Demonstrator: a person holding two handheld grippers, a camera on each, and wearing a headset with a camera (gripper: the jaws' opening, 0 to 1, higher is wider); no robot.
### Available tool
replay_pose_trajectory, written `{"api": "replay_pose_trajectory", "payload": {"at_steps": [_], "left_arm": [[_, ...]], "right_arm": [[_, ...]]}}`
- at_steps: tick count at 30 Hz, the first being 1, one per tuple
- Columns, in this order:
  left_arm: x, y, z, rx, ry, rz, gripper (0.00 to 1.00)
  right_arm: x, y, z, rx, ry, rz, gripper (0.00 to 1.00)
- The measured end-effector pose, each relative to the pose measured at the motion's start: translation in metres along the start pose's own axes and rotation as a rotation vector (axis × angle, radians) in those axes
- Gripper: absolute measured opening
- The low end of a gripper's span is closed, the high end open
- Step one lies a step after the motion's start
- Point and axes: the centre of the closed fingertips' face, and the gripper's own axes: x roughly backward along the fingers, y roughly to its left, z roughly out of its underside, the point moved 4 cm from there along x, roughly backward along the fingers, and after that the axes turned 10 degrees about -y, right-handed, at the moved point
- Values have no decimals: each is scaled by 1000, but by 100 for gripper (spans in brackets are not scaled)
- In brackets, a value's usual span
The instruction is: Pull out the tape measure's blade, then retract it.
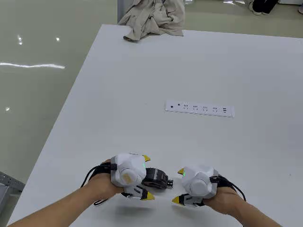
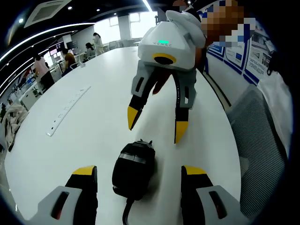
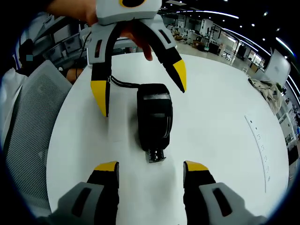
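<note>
While we hold both grippers at the worktop's (image 1: 189, 71) near edge, black tape measure (image 1: 158, 178) lying between left gripper's (image 1: 148, 177) released fingers, right gripper's (image 1: 178, 186) fingers also released, facing it closely.

White hand-held grippers (image 1: 148, 176) (image 1: 178, 186), yellow-tipped jaws, black cables (image 1: 89, 177)

a white workbench (image 1: 142, 71) stands on a glossy pale floor (image 1: 42, 94) under ceiling strip lights (image 2: 47, 33).

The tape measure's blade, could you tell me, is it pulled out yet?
No; the hook sits right at the mouth of the tape measure.
</note>
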Motion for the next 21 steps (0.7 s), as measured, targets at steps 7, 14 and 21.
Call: {"api": "replay_pose_trajectory", "payload": {"at_steps": [7, 14, 21], "left_arm": [[-7, 1, 1, -13, 15, 42, 64], [-14, 3, 4, -38, 37, 73, 63], [-17, 6, 6, -46, 49, 90, 62]], "right_arm": [[-7, -3, 4, 5, 6, -31, 54], [-14, -3, 9, 20, 16, -57, 50], [-20, -5, 8, 33, 14, -70, 46]]}}
